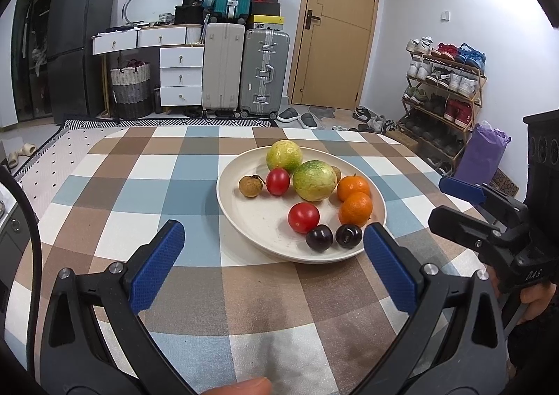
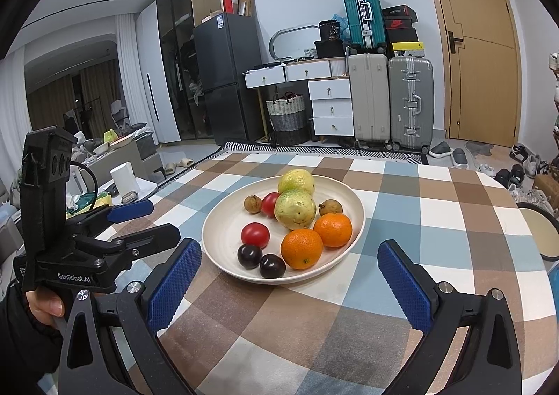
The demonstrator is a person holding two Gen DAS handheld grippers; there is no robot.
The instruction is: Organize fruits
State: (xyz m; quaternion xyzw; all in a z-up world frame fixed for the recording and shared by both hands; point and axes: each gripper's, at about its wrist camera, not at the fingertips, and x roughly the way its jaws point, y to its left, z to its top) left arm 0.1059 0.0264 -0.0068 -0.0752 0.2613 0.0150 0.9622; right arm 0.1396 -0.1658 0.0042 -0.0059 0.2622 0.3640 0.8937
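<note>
A cream plate (image 1: 251, 220) (image 2: 223, 231) on the checkered tablecloth holds two yellow-green fruits (image 1: 314, 180) (image 2: 295, 209), two oranges (image 1: 355, 208) (image 2: 301, 248), two red tomatoes (image 1: 303, 217) (image 2: 255, 234), two dark plums (image 1: 319, 238) (image 2: 272, 266) and two brown longans (image 1: 250, 185) (image 2: 252, 203). My left gripper (image 1: 274, 244) is open and empty, just in front of the plate. My right gripper (image 2: 290, 267) is open and empty, its fingers either side of the plate's near edge. Each gripper shows in the other's view, the right one (image 1: 464, 199) and the left one (image 2: 139, 220).
The table (image 1: 139, 185) has a blue, brown and white checkered cloth. Suitcases (image 1: 244, 70), white drawers, a dark fridge, a wooden door and a shoe rack (image 1: 443, 94) stand behind it. A round stool (image 2: 539, 231) is at the table's right side.
</note>
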